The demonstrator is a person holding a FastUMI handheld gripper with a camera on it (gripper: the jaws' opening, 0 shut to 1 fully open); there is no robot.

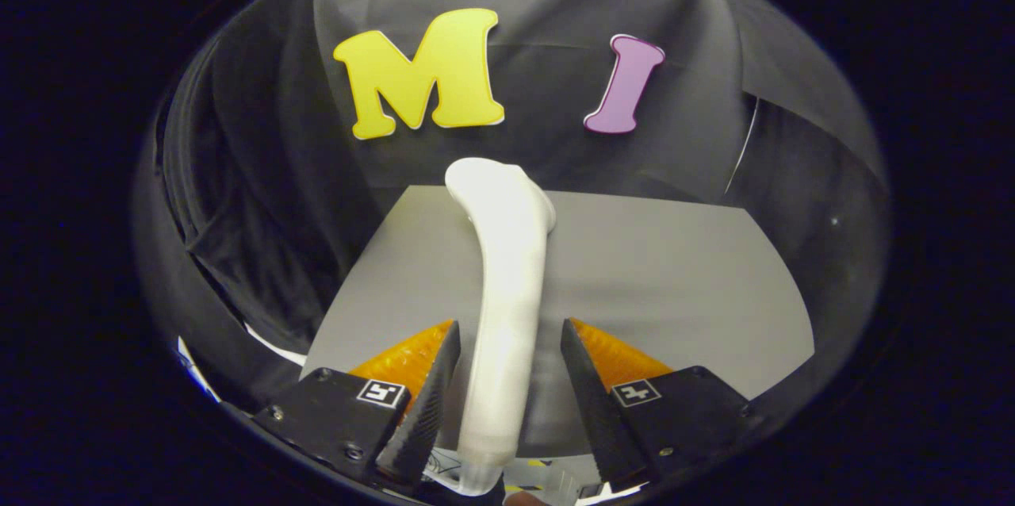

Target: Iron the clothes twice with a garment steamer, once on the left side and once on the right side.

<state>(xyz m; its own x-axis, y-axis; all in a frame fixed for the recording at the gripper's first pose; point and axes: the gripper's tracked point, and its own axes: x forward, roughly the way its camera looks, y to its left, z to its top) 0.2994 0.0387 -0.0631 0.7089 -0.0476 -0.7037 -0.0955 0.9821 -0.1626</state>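
Nearest the lens, the tool [501, 379] has its two fingers standing either side of the white garment steamer [507, 284], whose handle runs up between them. Visible gaps lie between each finger and the handle, so the tool looks released rather than clenched, though whether the lower pads touch the handle is hard to tell. Beyond the fingers the steamer reaches out over the grey tabletop [698, 284], its head ending near the tabletop's far edge.

If the fingers close off-centre, the smooth, rounded handle could twist or slide between them, and the head would swing away from the cloth. A loose hold during a pass might let the steamer droop or drop onto the tabletop.

Left of the steamer and off the tabletop's near corner hangs a dark garment [238, 236], presumably the clothes to be ironed; its folds merge with the black booth wall [555, 149] behind, so its outline and its left and right sides are hard to separate. The steamer's base is cut off below the fingers, and its steam face cannot be seen.
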